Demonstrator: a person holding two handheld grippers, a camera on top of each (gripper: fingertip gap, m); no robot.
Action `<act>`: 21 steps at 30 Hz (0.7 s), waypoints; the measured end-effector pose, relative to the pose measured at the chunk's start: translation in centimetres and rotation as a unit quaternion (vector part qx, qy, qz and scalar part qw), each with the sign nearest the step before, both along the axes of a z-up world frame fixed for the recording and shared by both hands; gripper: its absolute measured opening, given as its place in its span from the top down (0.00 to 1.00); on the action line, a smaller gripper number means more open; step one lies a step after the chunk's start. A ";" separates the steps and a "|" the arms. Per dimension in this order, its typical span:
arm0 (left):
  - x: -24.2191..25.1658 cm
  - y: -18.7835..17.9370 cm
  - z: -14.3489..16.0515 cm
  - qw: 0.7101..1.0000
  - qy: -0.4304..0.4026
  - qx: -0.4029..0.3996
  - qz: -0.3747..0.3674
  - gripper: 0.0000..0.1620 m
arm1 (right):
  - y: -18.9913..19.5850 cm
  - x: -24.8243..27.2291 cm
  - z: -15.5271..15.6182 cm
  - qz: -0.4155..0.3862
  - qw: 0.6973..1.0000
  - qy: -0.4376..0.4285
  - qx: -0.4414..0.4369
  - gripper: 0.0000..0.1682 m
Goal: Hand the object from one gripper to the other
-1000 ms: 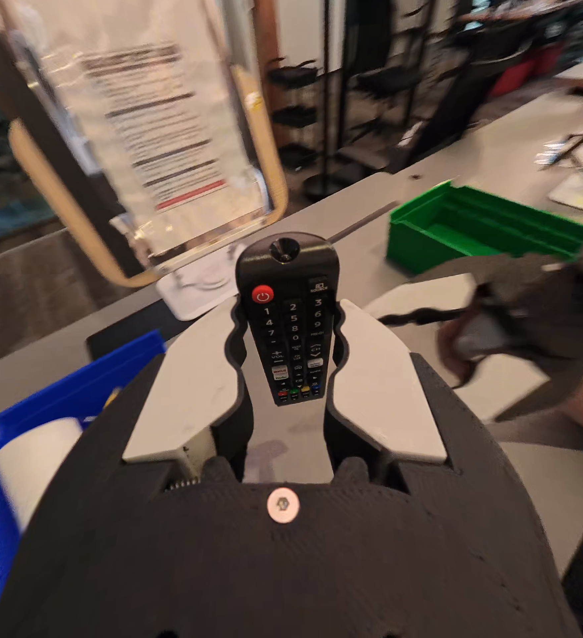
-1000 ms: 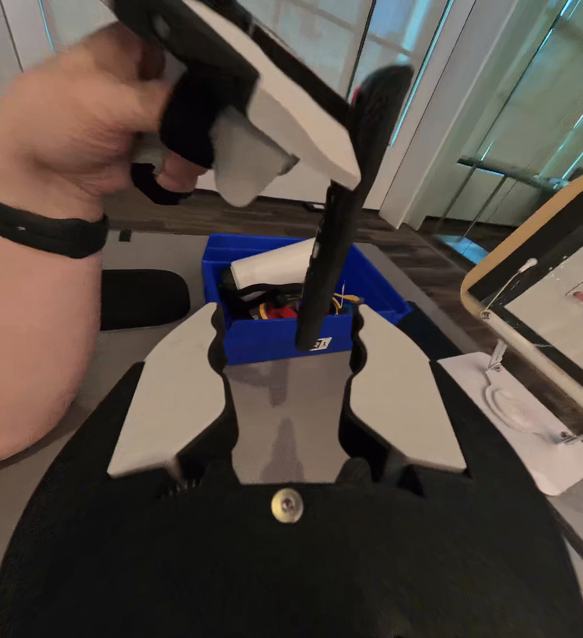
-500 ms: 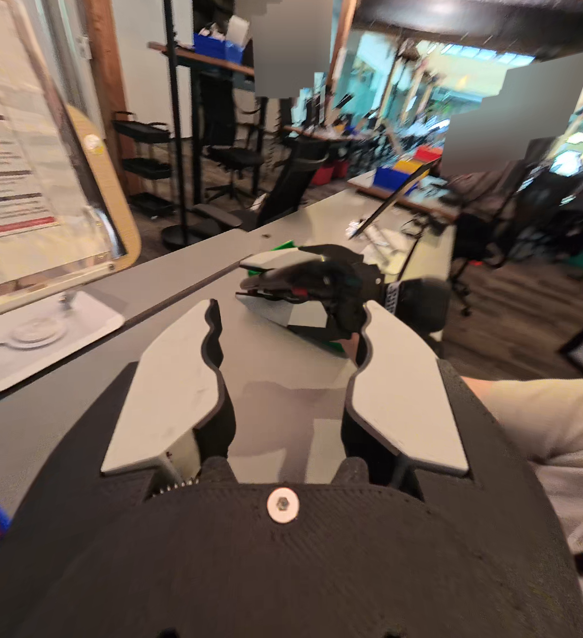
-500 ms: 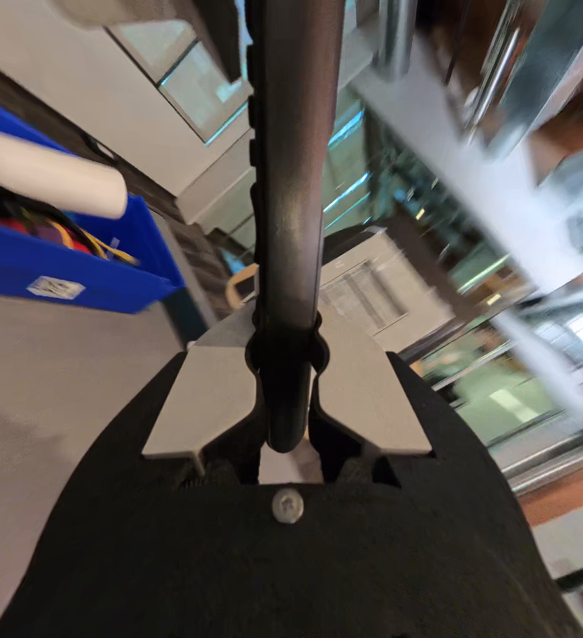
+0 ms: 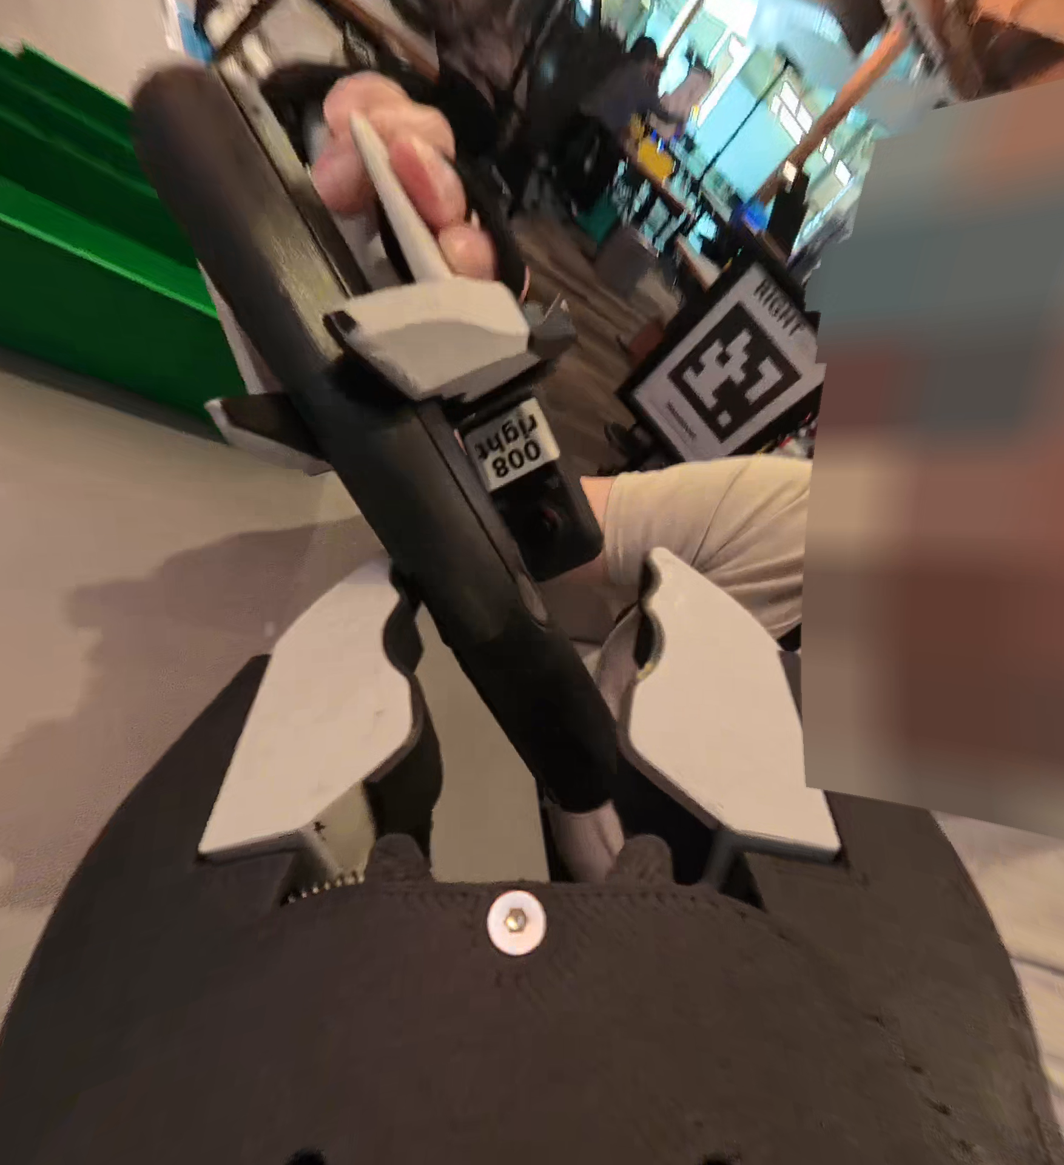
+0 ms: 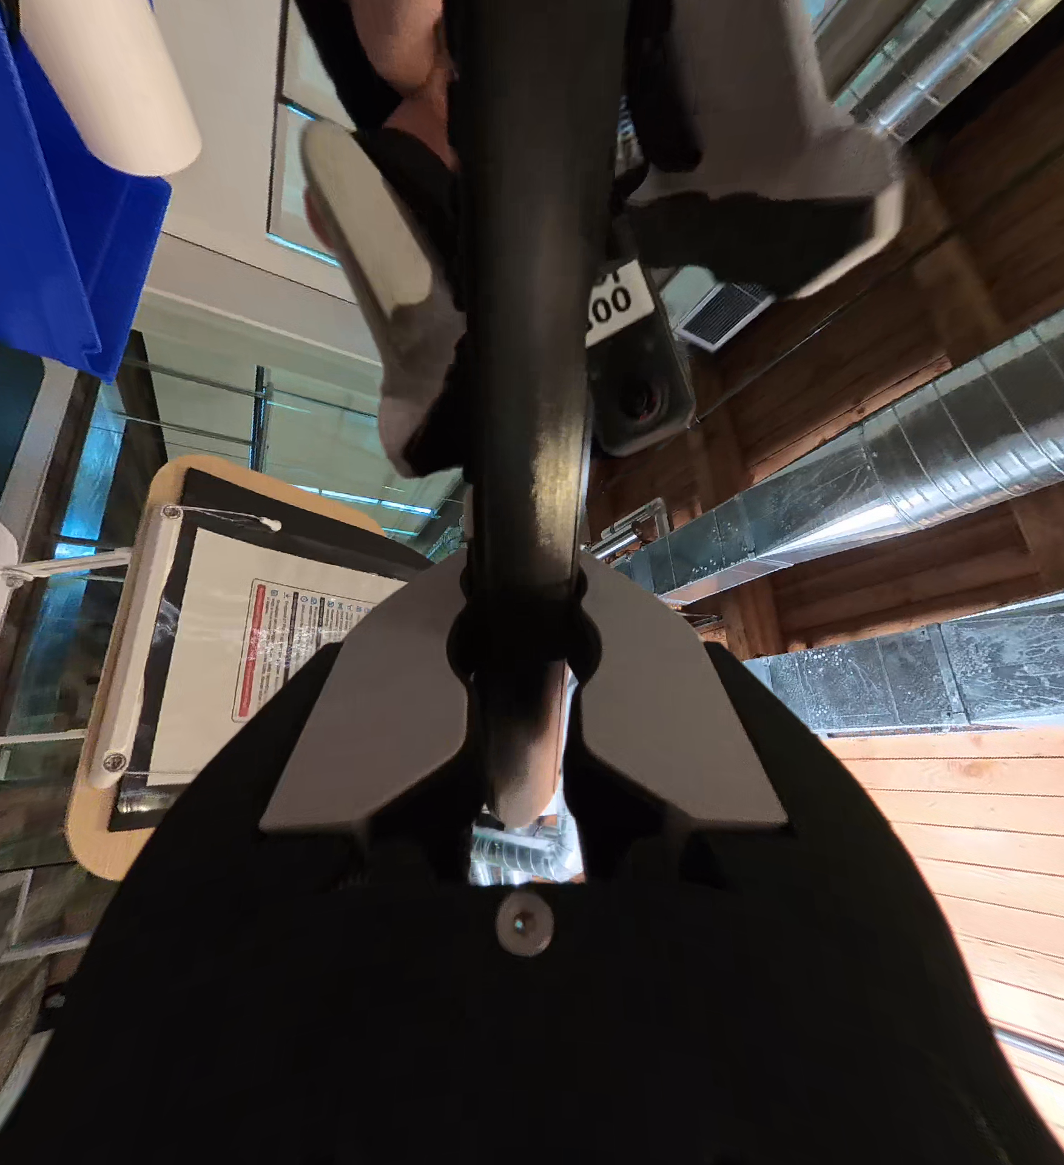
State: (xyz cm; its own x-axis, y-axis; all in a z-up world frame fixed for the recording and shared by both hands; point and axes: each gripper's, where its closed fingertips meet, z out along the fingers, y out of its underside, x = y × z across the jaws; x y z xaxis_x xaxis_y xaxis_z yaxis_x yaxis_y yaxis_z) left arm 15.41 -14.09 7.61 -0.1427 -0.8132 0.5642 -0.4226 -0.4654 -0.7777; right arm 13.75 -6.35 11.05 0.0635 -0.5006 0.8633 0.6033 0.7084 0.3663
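Observation:
A black remote control (image 5: pixel 391 441) runs diagonally through the left wrist view. Its lower end lies between the fingers of my left gripper (image 5: pixel 523 586), which is open; there is a gap on the right side, and I cannot tell if the left finger touches it. Farther up, my right gripper (image 5: pixel 340 384) is shut on the remote, with a hand behind it. In the right wrist view my right gripper (image 6: pixel 520 586) is shut on the remote (image 6: pixel 523 378), seen from its back. The left gripper's fingers (image 6: pixel 378 265) stand spread on either side of the remote's far part.
A green bin (image 5: pixel 63 252) stands on the grey table (image 5: pixel 107 567) at the left. A blue bin (image 6: pixel 25 220) holds a white roll (image 6: pixel 120 94). A wood-framed sign board (image 6: pixel 202 630) stands behind. A person's sleeve (image 5: pixel 706 536) is at the right. The tips of one gripper are about 8 centimetres away from the tips of the other.
One second ago my left gripper held the remote. Half a second ago my right held it, my left open and apart. Now the remote's end lies between my left's open fingers.

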 end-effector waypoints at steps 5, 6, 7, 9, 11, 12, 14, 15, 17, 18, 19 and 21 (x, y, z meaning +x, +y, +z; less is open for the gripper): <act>1.8 1.0 -1.7 0.999 0.020 0.026 -0.018 0.85 | 0.1 0.9 1.4 -0.002 0.999 0.038 0.007 0.82; 2.1 1.2 -1.5 0.999 0.009 0.038 -0.018 0.85 | 0.4 1.6 2.2 -0.008 0.998 0.059 0.008 0.79; 2.2 1.5 -1.3 0.999 0.002 0.048 -0.015 0.86 | 0.8 2.5 3.2 -0.019 0.996 0.085 0.011 0.73; 2.3 2.0 -0.6 0.997 -0.018 0.072 -0.003 0.85 | 1.3 4.8 5.0 -0.032 0.990 0.139 0.009 0.67; 2.2 2.8 0.6 0.992 -0.048 0.111 0.029 0.86 | 1.1 6.8 6.1 -0.008 0.982 0.189 -0.018 0.69; 2.1 3.1 1.4 0.988 -0.065 0.132 0.044 0.86 | 1.1 7.7 6.6 0.007 0.976 0.215 -0.040 0.69; 1.8 4.6 2.8 0.966 -0.091 0.218 0.103 0.86 | 1.4 9.1 7.6 0.052 0.949 0.286 -0.121 0.74; 1.6 5.4 3.3 0.946 -0.096 0.274 0.140 0.86 | 1.7 9.3 7.8 0.093 0.921 0.322 -0.200 0.76; 1.3 6.2 3.5 0.911 -0.082 0.362 0.179 0.85 | 1.1 7.8 7.6 0.234 0.806 0.351 -0.415 0.73; 1.4 6.3 3.4 0.901 -0.073 0.384 0.185 0.85 | 0.0 6.9 7.9 0.319 0.718 0.345 -0.513 0.71; 1.5 6.1 3.4 0.898 -0.069 0.392 0.185 0.85 | -1.1 6.3 8.3 0.390 0.627 0.333 -0.586 0.68; 2.0 5.5 3.7 0.901 -0.087 0.388 0.176 0.85 | -1.8 5.4 8.6 0.454 0.492 0.310 -0.675 0.61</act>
